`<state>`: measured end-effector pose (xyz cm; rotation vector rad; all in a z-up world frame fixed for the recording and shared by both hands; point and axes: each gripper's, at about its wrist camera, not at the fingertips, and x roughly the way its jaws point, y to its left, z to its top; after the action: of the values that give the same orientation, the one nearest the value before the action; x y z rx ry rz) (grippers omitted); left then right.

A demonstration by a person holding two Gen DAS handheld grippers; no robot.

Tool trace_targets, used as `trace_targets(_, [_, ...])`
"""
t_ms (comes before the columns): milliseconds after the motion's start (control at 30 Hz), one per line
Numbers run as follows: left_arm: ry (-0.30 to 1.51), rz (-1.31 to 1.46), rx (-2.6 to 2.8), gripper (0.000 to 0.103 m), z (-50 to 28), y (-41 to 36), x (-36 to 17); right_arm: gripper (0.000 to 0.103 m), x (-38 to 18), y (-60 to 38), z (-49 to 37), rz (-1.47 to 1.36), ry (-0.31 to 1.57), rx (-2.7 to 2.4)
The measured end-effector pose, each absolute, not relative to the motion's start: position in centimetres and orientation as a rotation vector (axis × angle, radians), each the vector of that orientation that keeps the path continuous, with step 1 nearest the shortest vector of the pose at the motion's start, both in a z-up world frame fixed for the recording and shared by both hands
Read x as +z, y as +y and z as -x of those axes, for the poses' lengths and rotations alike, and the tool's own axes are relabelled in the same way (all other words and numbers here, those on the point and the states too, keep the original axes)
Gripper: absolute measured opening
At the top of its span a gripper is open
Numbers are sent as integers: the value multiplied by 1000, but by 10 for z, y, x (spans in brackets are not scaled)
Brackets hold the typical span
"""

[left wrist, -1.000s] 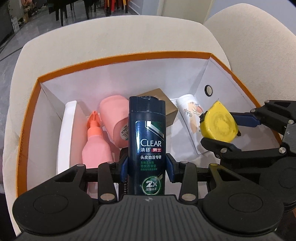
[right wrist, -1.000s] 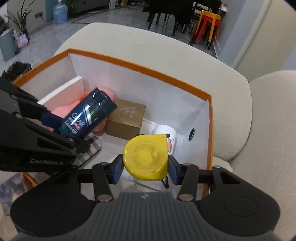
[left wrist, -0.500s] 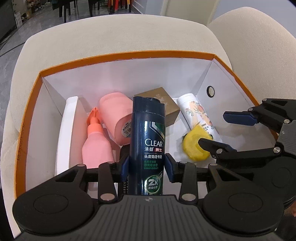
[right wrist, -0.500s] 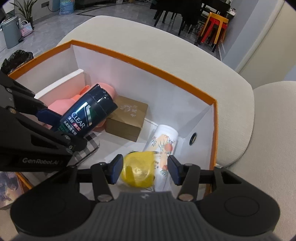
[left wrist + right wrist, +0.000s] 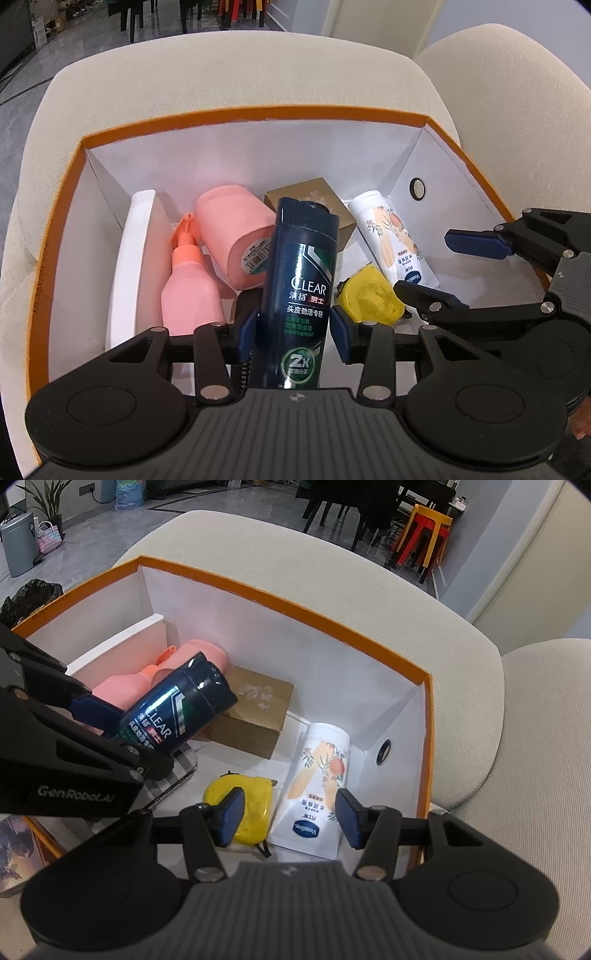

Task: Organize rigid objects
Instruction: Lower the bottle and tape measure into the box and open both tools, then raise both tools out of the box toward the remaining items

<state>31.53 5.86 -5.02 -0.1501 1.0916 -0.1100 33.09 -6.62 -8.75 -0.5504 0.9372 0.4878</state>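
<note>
Clamping the shampoo bottle (image 5: 299,295), left gripper (image 5: 295,328) fingers tight, right gripper (image 5: 290,818) fingers spread wide, holding nothing.

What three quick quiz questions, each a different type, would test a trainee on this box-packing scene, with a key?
1. True or false: the left gripper is shut on the dark CLEAR shampoo bottle.
2. The yellow tape measure is: A) held by the right gripper, B) lying on the floor of the orange-rimmed box, C) on the cushion.
3. Fill in: directly right of the tape measure lies the white ____ tube.

Key: 1 true; 2 B; 3 Vaseline.
</note>
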Motion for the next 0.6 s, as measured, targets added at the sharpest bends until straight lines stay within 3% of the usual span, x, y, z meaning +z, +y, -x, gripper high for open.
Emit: trace_targets(600, [1025,122,-107,55,-293,60,-24,56,-57,-67,-317,509,899,486])
